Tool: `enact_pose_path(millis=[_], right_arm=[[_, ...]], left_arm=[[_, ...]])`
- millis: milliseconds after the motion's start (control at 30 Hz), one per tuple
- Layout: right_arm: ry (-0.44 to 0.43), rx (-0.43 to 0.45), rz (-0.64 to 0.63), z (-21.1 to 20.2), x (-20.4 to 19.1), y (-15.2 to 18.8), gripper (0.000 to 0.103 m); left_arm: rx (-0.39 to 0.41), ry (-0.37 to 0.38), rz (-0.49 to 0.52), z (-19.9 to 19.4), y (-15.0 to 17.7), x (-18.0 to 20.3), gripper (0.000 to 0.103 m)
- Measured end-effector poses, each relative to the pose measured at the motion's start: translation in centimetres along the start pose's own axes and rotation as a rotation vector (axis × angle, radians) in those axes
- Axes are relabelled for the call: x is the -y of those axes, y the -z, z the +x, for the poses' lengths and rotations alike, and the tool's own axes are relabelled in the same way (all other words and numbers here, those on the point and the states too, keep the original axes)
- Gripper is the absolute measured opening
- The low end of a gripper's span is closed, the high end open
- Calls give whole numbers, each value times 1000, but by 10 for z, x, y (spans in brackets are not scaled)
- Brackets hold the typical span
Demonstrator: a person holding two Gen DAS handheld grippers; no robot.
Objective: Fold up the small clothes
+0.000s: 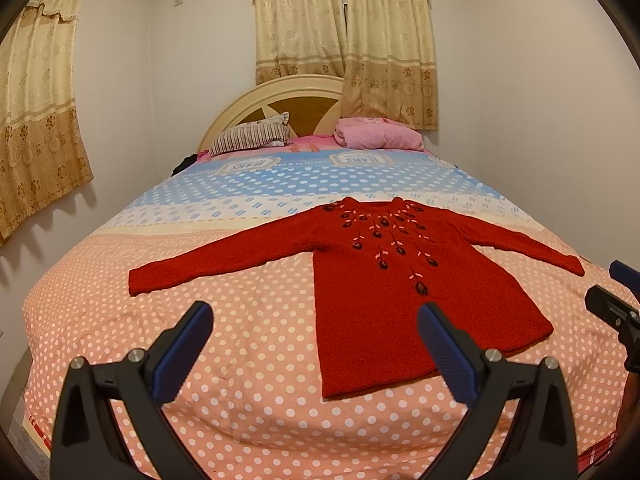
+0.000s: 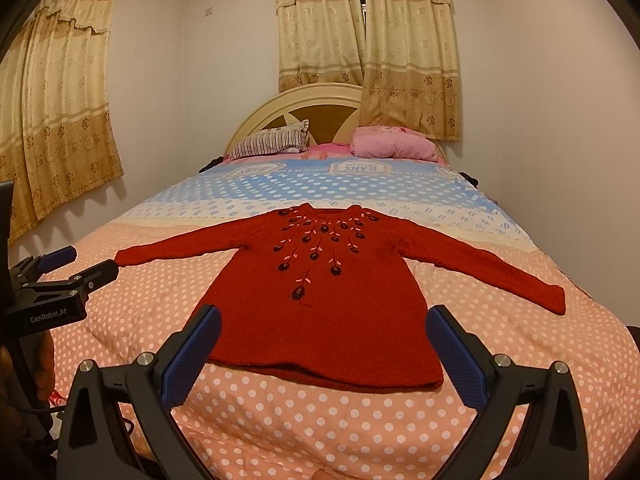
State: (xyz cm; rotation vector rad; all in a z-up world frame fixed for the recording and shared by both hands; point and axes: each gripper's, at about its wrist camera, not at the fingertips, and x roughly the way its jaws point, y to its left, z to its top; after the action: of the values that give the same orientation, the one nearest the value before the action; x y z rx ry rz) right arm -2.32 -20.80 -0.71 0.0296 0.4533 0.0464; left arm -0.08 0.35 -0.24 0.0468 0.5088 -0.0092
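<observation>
A small red knitted sweater (image 1: 404,292) with dark flower embroidery lies flat on the bed, front up, both sleeves spread out, hem toward me. It also shows in the right wrist view (image 2: 324,312). My left gripper (image 1: 314,320) is open and empty, above the bed in front of the sweater's left hem side. My right gripper (image 2: 324,324) is open and empty, centred in front of the hem. The left gripper shows at the left edge of the right wrist view (image 2: 80,266), the right one at the right edge of the left wrist view (image 1: 616,292).
The bed (image 1: 248,380) has a pink polka-dot and blue spotted sheet. A striped pillow (image 1: 252,138) and a pink pillow (image 1: 378,134) lie by the headboard (image 1: 280,92). Curtains (image 1: 344,40) hang behind and at left. Walls stand close on both sides.
</observation>
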Motion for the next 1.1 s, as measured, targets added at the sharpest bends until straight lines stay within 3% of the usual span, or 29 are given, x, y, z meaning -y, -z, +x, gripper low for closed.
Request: enact_pose_path(millis=[1100], right_arm=[[-11, -10, -4, 1, 0, 4, 102]], left_arm=[[-4, 0, -11, -1, -4, -3, 103]])
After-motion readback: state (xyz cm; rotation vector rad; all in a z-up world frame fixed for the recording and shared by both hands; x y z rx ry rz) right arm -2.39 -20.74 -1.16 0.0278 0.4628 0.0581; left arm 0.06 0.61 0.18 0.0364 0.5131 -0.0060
